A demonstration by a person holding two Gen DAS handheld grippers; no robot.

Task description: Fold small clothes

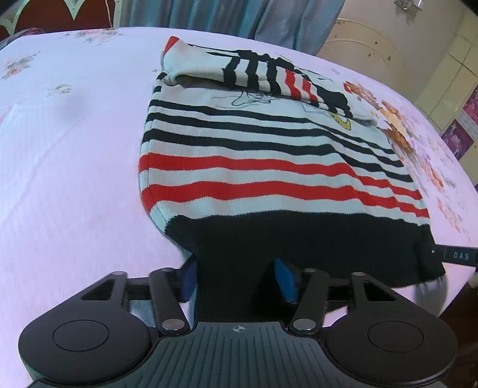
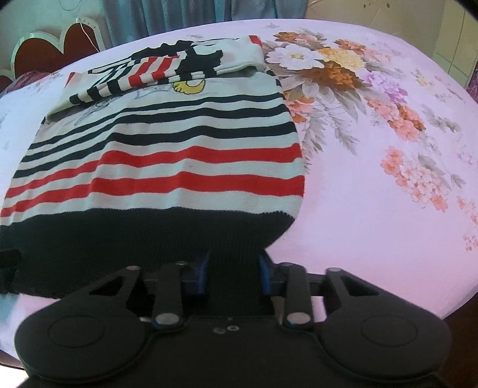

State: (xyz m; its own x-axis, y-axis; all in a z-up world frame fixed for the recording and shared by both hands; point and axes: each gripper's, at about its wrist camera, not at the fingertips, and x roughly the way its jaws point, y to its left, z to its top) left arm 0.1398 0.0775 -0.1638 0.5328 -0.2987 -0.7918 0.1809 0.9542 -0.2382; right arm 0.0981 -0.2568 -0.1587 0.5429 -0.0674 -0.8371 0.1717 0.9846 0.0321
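A small striped sweater (image 1: 254,155), white with black and red stripes and a black hem, lies on the pink bedsheet (image 1: 68,155). Its sleeves are folded across the chest at the far end. My left gripper (image 1: 236,277) is shut on the black hem near the sweater's left corner; blue pads (image 1: 285,280) show on either side of the bunched cloth. In the right wrist view the same sweater (image 2: 179,155) lies ahead, and my right gripper (image 2: 234,273) is shut on the hem near its right corner. The right gripper's body (image 1: 457,255) shows at the left view's right edge.
The bedsheet has a large floral print (image 2: 334,68) right of the sweater. A red and white headboard (image 2: 56,47) and blue curtains (image 1: 233,15) stand beyond the bed. The bed's near edge runs just beside the grippers.
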